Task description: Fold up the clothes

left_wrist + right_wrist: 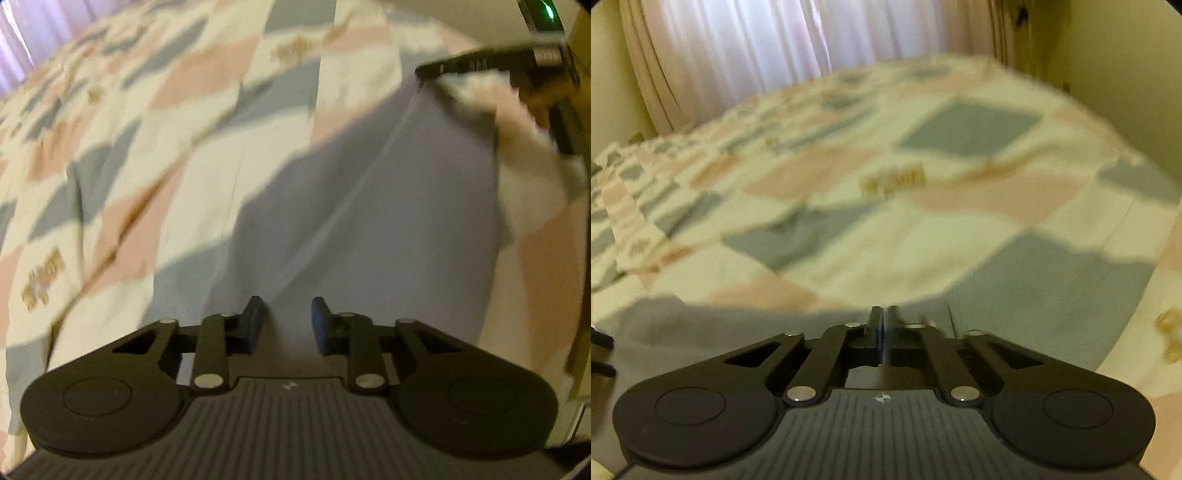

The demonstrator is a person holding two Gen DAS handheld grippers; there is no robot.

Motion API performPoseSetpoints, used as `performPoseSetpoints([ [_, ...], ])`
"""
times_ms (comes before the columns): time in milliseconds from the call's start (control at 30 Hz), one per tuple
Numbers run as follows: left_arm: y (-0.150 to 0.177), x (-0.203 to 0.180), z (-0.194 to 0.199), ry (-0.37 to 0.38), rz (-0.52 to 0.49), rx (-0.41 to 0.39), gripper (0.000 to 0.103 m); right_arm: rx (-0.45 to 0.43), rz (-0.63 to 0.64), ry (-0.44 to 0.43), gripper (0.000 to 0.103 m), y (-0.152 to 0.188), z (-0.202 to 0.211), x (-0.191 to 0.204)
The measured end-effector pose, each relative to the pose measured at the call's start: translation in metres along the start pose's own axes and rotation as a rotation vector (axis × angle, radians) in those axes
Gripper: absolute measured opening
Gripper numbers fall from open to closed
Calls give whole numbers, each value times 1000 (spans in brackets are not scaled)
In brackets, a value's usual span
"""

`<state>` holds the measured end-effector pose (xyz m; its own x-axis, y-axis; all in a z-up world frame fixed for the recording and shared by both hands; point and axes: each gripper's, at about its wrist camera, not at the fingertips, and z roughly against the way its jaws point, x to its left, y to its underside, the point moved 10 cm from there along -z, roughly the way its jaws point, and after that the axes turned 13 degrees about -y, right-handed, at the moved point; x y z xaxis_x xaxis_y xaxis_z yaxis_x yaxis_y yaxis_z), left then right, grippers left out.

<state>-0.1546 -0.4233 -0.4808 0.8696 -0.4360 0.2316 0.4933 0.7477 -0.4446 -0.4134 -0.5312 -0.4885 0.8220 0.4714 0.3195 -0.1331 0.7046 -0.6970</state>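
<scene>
Left tool [287, 321] points steeply down at a grey-lavender garment [369, 206], its blue pads [320, 325] standing a little apart with a ridge of the cloth running up between them; the blur hides whether the pads actually press on that ridge, so I cannot tell if it is gripped. The garment lies spread on a bed under a patchwork quilt [155, 140] of cream, pink and grey squares. At the upper right of this left wrist view, the right tool [428, 70] reaches in from the side, its tip at the garment's far edge, where a crease runs from it down toward the left tool. A hand [535, 99] shows behind that tool, badly blurred.

From the right wrist view, the right tool [884, 325] has its fingers pressed nearly together, only a thin slit between the pads. The garment [1052, 295] lies directly under and around the fingertips, and its edge seems to be pinched there, though motion blur softens the contact. Beyond it the quilt [849, 206] stretches to a white curtain [757, 48] at the far wall.
</scene>
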Motion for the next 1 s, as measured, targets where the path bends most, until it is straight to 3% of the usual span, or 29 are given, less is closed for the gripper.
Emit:
performPoseSetpoints([
  [67, -20, -5, 9, 10, 6, -67, 22, -45, 55, 2, 12, -8, 8, 13],
  [167, -43, -17, -20, -13, -22, -117, 22, 19, 100, 67, 11, 3, -16, 6],
  [200, -50, -20, -30, -21, -31, -134, 22, 44, 98, 93, 1, 9, -24, -3],
  [333, -50, -14, -81, 32, 38, -90, 26, 50, 41, 83, 0, 24, -42, -27],
  [467, -56, 6, -60, 72, 92, -86, 27, -9, -71, 51, 0, 14, -28, -33],
  [500, -56, 15, -49, 48, 110, -89, 26, -36, -86, 64, 10, 9, -18, -33],
  [567, -53, 28, -26, 8, 121, -94, 22, -84, -90, 65, 15, 2, 4, -24],
  [633, -42, 27, 0, 0, 107, -101, 22, -103, -67, 35, 15, 3, 22, -5],
  [767, 1, -5, 38, 31, 25, -88, 23, -31, 12, 12, 14, 42, 36, 34],
  [833, 29, -22, 34, 63, 5, -34, 24, 37, 15, 61, 13, 69, 30, 30],
  [867, 47, -25, 26, 38, -17, 9, 24, 66, 9, 92, 12, 81, 27, 24],
  [900, 65, -28, 18, 10, -39, 53, 23, 66, -13, 112, 1, 85, 29, 16],
  [1000, 73, -18, 28, -4, -9, 59, 23, 44, -79, 155, 0, 87, 41, -2],
])
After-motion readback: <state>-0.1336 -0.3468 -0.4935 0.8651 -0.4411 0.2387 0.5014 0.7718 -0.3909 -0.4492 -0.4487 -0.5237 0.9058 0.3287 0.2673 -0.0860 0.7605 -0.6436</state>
